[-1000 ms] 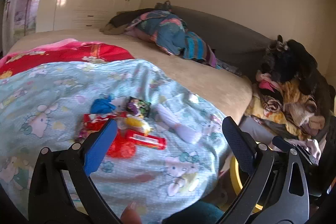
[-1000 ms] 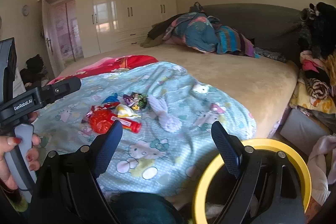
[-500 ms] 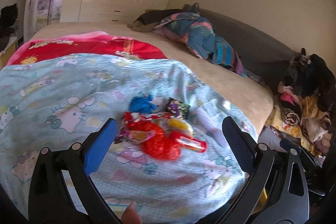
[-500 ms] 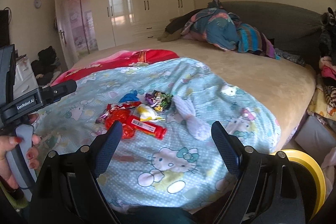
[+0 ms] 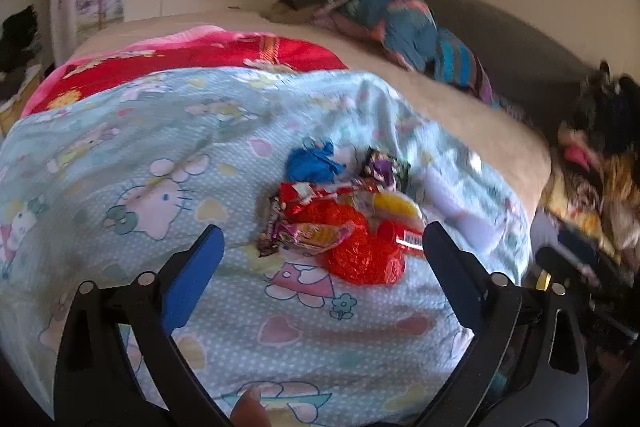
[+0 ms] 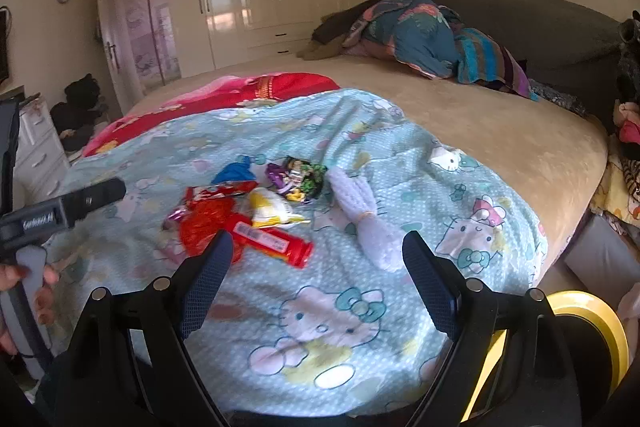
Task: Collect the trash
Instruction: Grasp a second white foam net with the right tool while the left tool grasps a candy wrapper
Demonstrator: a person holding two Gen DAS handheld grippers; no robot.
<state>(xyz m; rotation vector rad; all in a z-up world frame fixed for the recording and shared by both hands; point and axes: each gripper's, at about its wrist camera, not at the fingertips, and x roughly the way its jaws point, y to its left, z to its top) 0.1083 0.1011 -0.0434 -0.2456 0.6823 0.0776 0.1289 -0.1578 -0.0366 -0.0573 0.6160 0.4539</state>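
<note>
Both tongs are held wide apart and nothing is gripped. The left tongs (image 5: 322, 255) are aimed down at the bed, and the pile of wrappers (image 5: 340, 223) is framed between the fingers, toward the right finger, at about 12 to 1 o'clock from the midpoint and just beyond the tips. From the right tongs (image 6: 318, 257) the same pile is seen at 11 o'clock, with the red tube (image 6: 272, 239) lying just past the left fingertip and the pale sock (image 6: 368, 223) at 1 o'clock. The trash rests on the patterned quilt (image 5: 120, 155), not yet touched.

The step in hand is judged to be the approach. One light piece should be singled out, preferably the crinkled red bag (image 5: 360, 251) on the near edge; the fingers should be lowered astride it without the quilt being pinched. The yellow-rimmed bin (image 6: 592, 327) is seen at 4 o'clock, beside the bed.
</note>
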